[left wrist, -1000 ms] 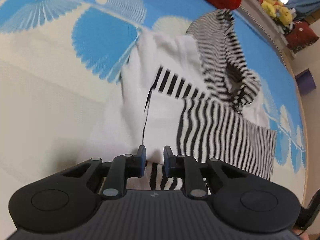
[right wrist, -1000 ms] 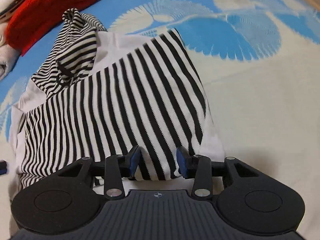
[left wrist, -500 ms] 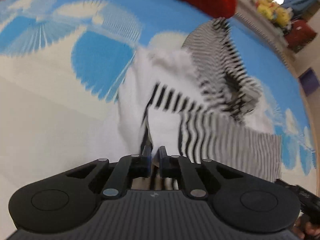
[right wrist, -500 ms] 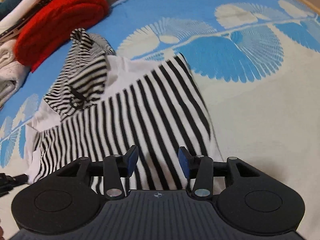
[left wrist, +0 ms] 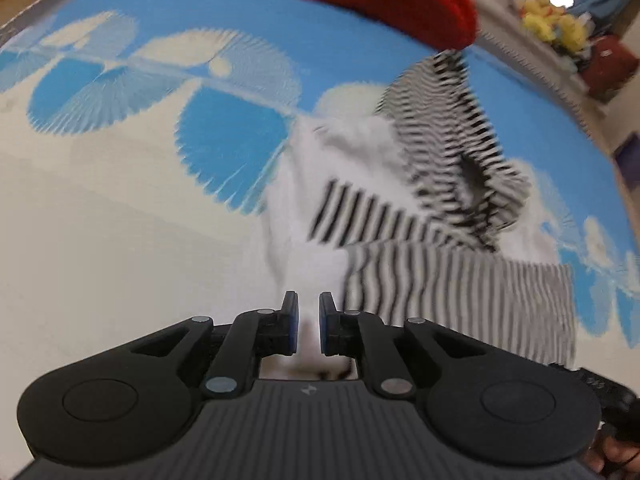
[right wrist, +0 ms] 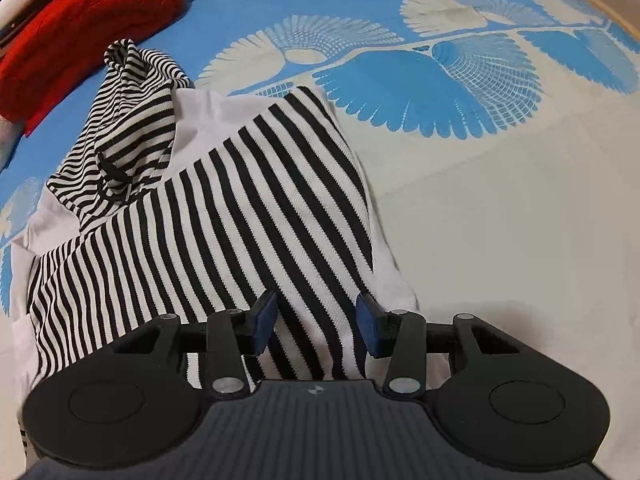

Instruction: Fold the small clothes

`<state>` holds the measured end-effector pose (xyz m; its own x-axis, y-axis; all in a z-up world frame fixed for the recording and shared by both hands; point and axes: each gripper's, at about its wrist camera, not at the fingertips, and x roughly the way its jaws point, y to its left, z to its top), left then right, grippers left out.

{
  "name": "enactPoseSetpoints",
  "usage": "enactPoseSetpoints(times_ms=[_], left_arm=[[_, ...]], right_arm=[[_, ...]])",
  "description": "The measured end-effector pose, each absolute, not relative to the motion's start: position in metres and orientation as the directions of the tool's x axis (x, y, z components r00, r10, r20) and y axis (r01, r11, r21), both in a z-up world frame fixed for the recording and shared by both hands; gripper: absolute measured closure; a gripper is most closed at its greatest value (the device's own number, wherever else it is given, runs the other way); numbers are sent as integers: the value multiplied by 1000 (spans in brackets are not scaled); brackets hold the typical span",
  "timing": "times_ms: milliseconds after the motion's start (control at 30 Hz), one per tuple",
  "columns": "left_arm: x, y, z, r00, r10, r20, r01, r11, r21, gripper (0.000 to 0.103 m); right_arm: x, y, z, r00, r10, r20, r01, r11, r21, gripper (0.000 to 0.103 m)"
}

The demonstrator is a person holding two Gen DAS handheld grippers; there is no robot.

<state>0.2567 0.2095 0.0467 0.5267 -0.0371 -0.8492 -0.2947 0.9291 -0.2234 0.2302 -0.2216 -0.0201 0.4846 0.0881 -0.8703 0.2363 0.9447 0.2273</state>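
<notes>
Right wrist view: your right gripper [right wrist: 317, 322] gapes over the striped top [right wrist: 224, 208], ready to pinch; left gripper [left wrist: 308, 322] narrow, grip unclear.

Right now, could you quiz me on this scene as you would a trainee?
1. True or false: the right gripper has its fingers spread wide over the striped garment.
2. What lies beyond the garment's hood? A) a red garment B) a green towel C) a book
3. Fill in: the mat under the clothes is cream and ____.

Key: 1 true; 2 A; 3 blue.
</notes>
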Motion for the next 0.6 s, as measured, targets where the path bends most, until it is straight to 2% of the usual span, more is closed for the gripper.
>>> enactPoseSetpoints(times_ms=[100, 233, 333, 367, 433, 600], left_arm=[[267, 204, 29, 494, -69, -867, -259, 940, -222, 89], [269, 216, -17, 336, -120, -934, -370, 895, -248, 89], [271, 208, -1, 372, -62, -926, -339, 920, -198, 85], [271, 203, 7, 404, -38, -914, -316, 932, -178, 77], [271, 197, 19, 450, -5, -893, -293, 944, -153, 68], [274, 188, 30, 490, 46, -870, -289, 951, -112, 67]], right_arm=[[228, -217, -15, 515, 80, -853, 211, 953, 217, 57], [233, -219, -24, 460, 109, -881, 200, 954, 222, 57], [233, -218, -20, 471, 98, -877, 197, 957, 213, 57], [233, -216, -14, 489, 94, -867, 185, 960, 208, 57], [231, -209, -2, 542, 98, -835, 129, 972, 198, 56], [228, -192, 13, 616, 95, -782, 33, 989, 147, 54]])
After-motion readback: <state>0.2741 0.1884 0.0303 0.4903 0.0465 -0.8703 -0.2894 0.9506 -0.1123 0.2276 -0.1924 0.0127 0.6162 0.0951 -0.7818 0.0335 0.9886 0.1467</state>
